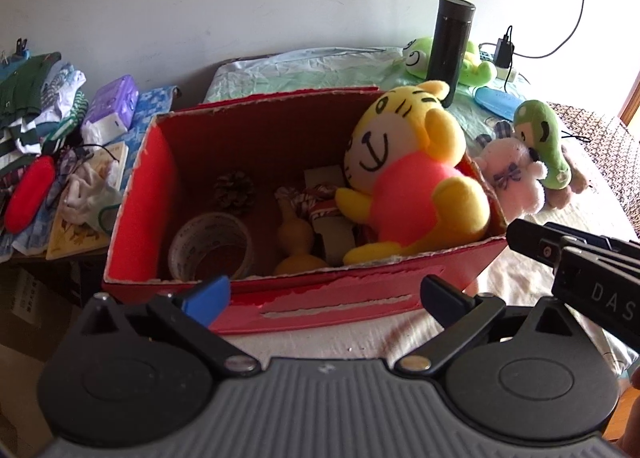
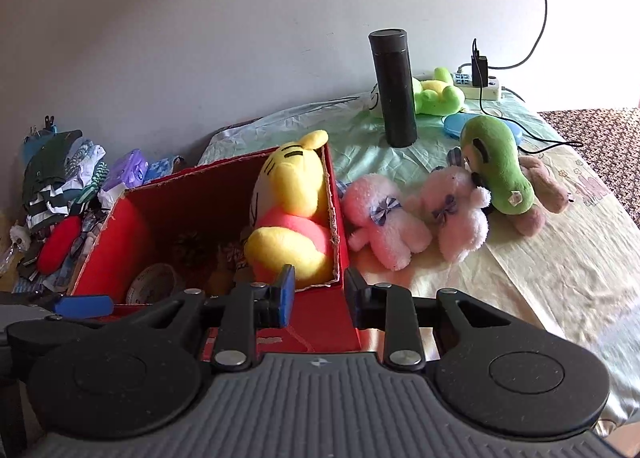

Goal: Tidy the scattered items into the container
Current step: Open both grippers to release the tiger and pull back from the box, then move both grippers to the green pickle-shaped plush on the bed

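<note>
Both wrist views close, angled down: left faces red box point(image 1: 304, 294) front, right its corner; box shared.

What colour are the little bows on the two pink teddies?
The bows on the pink teddies are purple-and-white checked, clearest in the right wrist view.

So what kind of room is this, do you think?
Probably a bedroom at home: the red cardboard box sits on what looks like a sheet-covered bed, plush toys lie around it, and folded clothes are piled against the wall.
</note>
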Demonstrator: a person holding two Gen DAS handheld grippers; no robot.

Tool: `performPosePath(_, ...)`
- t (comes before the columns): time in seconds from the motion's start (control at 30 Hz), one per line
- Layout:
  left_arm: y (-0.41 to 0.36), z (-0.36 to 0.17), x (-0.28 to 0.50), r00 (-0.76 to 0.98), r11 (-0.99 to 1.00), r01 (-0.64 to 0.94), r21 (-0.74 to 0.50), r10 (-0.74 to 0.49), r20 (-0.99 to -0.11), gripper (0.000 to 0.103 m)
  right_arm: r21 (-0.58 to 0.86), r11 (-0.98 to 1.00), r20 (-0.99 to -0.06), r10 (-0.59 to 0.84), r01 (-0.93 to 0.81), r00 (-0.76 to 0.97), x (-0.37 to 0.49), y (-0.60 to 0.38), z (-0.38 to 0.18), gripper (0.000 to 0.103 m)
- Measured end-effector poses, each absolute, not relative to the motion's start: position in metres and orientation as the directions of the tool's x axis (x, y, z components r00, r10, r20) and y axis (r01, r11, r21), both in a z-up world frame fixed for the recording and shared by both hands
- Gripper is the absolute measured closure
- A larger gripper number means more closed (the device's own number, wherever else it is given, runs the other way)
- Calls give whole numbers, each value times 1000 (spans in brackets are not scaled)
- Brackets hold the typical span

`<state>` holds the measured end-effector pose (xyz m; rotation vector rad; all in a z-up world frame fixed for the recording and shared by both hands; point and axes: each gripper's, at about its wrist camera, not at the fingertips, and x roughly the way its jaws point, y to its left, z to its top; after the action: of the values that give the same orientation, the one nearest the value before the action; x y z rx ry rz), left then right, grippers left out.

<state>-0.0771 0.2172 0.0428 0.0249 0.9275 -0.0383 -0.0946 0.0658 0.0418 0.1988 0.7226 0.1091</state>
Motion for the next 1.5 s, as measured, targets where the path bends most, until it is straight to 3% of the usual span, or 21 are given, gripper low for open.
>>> performPosePath(0.8,218,21,-78,528,998,17,61,43,-848,2,219,975,-701,191,-47,687,-90,85,26,70)
performPosePath(1.5,152,-13,-78,414,994,107,11,-35,-909,2,206,972,-778,232,-113,583,-79,42,3,65)
